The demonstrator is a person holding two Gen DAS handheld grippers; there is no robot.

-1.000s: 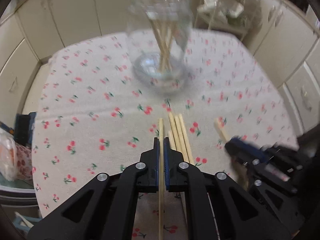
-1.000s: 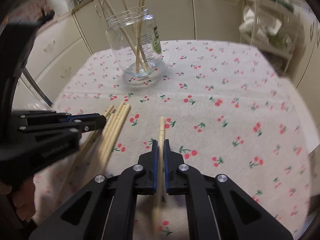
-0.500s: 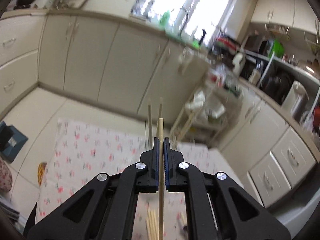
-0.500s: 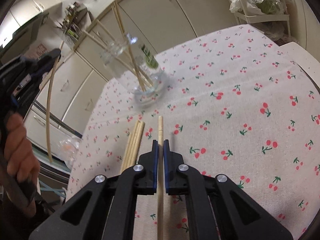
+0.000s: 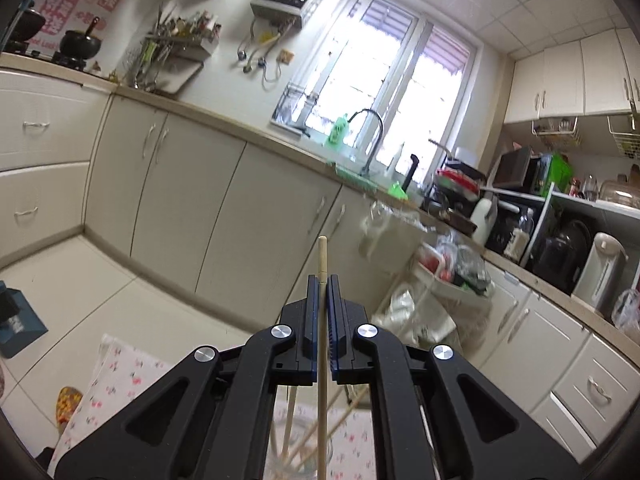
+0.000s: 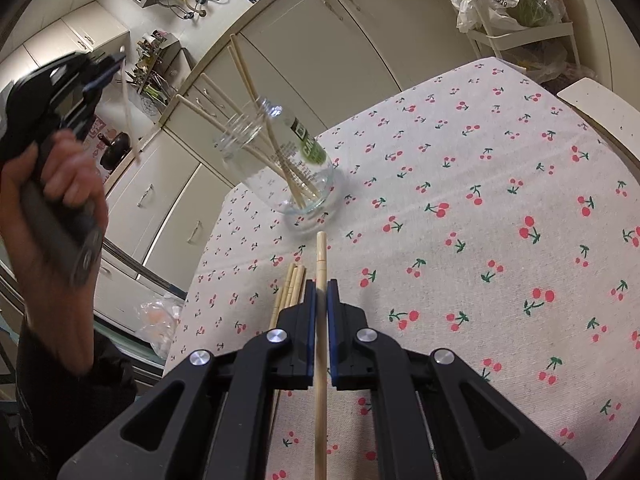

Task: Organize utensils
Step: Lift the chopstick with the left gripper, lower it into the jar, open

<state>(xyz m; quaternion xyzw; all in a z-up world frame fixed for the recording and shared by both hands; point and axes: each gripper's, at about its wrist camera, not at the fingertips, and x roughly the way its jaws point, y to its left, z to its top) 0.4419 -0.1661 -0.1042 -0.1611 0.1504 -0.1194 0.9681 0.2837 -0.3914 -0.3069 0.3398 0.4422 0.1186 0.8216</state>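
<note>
left gripper (image 5: 324,280): clamped on a chopstick (image 5: 321,312), raised and tilted up toward the kitchen cabinets (image 5: 208,216) and window (image 5: 384,92)
left-held stick: its lower end hangs over the glass jar (image 5: 304,452) seen below the fingers
right gripper (image 6: 321,286): closed on a second chopstick (image 6: 321,320), low over the cherry tablecloth (image 6: 500,220)
jar: upright on the cloth ahead of the right gripper, several chopsticks leaning inside
loose chopsticks (image 6: 290,284): a small bundle lying on the cloth just left of the right gripper
left hand (image 6: 52,200): wrapped around the left gripper's handle, blurred
</note>
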